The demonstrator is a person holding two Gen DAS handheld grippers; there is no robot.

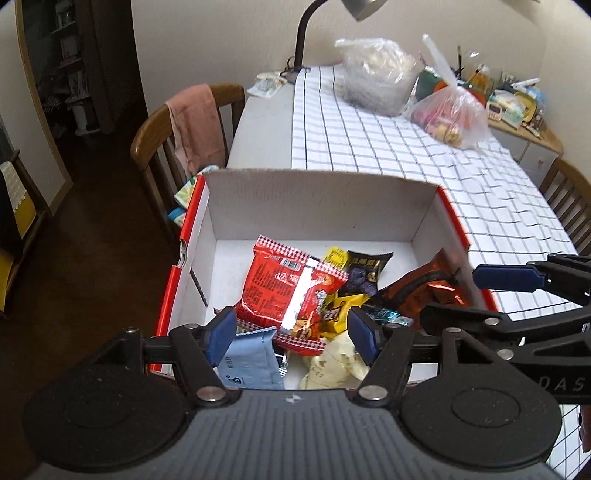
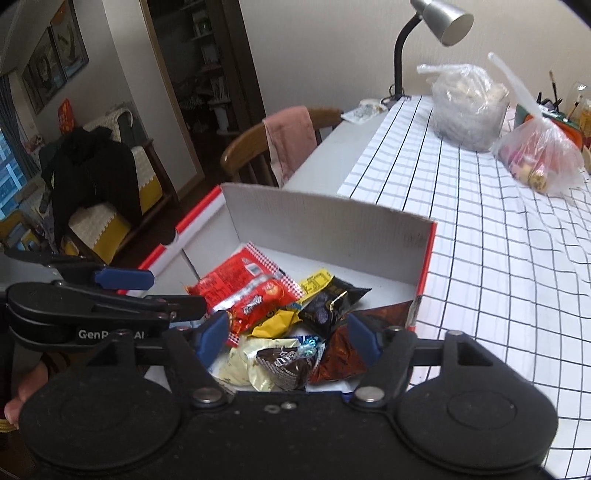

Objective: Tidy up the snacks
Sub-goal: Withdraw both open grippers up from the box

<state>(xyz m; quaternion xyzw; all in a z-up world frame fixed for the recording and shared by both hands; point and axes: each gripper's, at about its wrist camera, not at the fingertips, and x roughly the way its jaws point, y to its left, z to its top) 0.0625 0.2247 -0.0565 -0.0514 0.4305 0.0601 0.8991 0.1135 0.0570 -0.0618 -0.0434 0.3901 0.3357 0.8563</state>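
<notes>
A red-and-white cardboard box [image 1: 314, 201] [image 2: 325, 218] sits on the table's near end with several snack packets inside. A red packet [image 1: 288, 288] [image 2: 240, 291] lies on top, beside a black packet [image 1: 364, 273] [image 2: 328, 302], a yellow one [image 2: 275, 323] and a brown-orange bag [image 1: 421, 291] [image 2: 340, 354]. A light blue packet [image 1: 251, 363] and a cream one [image 1: 332, 365] [image 2: 243, 360] lie nearest. My left gripper [image 1: 291, 334] hovers open above the pile, holding nothing. My right gripper [image 2: 288, 338] is open too, over the box's right side, and empty.
A checked cloth [image 1: 406, 147] [image 2: 498, 240] covers the table beyond the box. Two plastic bags [image 1: 376, 77] [image 1: 450, 114] and a desk lamp [image 2: 439, 22] stand at the far end. A wooden chair with a pink towel [image 1: 195, 125] [image 2: 291, 140] is to the left.
</notes>
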